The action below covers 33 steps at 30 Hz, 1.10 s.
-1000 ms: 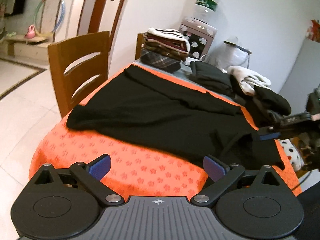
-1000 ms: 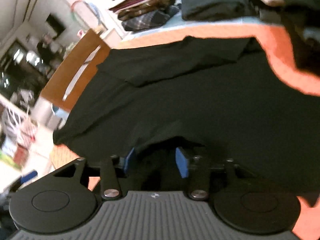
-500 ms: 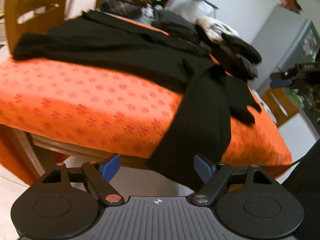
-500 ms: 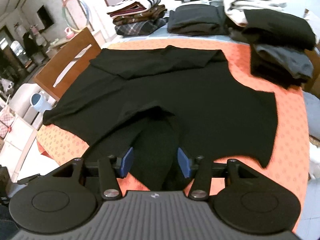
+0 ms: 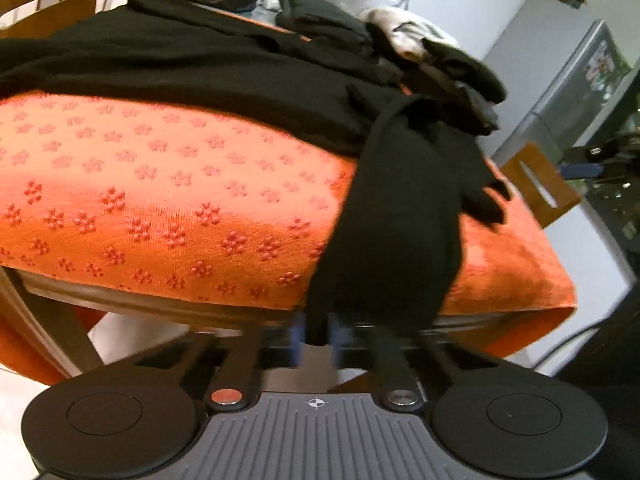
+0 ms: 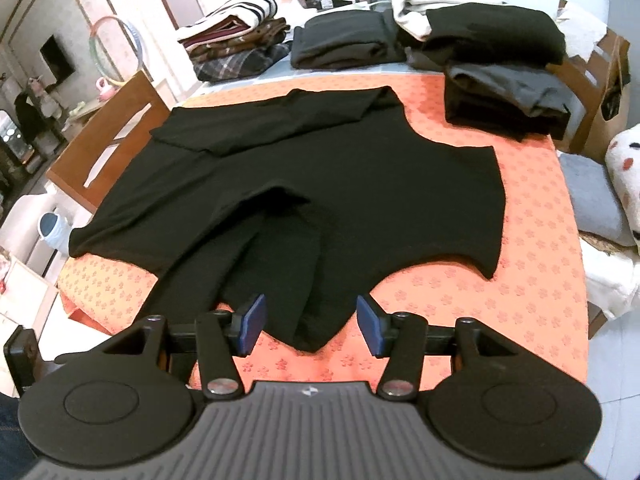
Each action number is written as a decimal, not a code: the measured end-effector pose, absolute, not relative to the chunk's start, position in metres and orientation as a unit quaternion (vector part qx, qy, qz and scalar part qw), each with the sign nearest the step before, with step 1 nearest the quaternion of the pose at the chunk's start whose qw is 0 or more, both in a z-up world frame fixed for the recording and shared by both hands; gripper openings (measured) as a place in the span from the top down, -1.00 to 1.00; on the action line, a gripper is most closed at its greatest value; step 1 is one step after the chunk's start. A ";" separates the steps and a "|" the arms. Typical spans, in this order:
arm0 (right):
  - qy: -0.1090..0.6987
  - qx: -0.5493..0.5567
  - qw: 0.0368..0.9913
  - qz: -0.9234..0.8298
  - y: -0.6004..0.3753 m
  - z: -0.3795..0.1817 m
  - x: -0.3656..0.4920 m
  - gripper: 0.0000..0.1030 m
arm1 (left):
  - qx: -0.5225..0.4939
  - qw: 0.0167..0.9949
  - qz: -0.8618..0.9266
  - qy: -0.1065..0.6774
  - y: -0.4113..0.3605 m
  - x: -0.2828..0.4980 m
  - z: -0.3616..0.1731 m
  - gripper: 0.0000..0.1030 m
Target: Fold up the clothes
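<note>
A wooden chair [image 6: 108, 140] stood beside the worktop [image 6: 532, 280], which was covered in an orange flower-patterned cloth. White walls [image 5: 460, 0] and a pale tiled floor [image 6: 612, 360] surrounded it. A grey refrigerator [image 5: 580, 76] stood by the wall, and a hoop [image 6: 114, 48] leaned farther off.

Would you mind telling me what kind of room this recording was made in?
Most likely a home dining area: a table under an orange cloth, a wooden dining chair beside it, and a refrigerator by the wall.
</note>
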State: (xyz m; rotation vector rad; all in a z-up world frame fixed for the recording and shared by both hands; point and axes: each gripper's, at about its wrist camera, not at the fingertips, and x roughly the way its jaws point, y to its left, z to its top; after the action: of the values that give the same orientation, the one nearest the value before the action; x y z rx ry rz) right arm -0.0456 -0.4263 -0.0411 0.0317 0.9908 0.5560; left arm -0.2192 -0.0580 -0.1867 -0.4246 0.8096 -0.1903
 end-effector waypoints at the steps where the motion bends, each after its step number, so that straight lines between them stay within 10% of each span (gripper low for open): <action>1: 0.467 0.016 0.844 0.262 -0.427 -0.042 -0.045 -0.12 | -0.200 0.898 -0.087 0.382 -0.057 -0.225 -0.177 0.84; 33: 0.460 0.087 0.824 0.321 -0.419 -0.125 0.015 -0.15 | 0.022 0.974 -0.012 0.225 -0.039 0.051 0.089 0.88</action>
State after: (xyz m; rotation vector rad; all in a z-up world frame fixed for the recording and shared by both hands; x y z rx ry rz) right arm 0.0152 -0.4193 -0.1253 0.1845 0.9774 0.6816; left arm 0.0512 -0.0391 0.0889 0.0442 0.4532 -0.0252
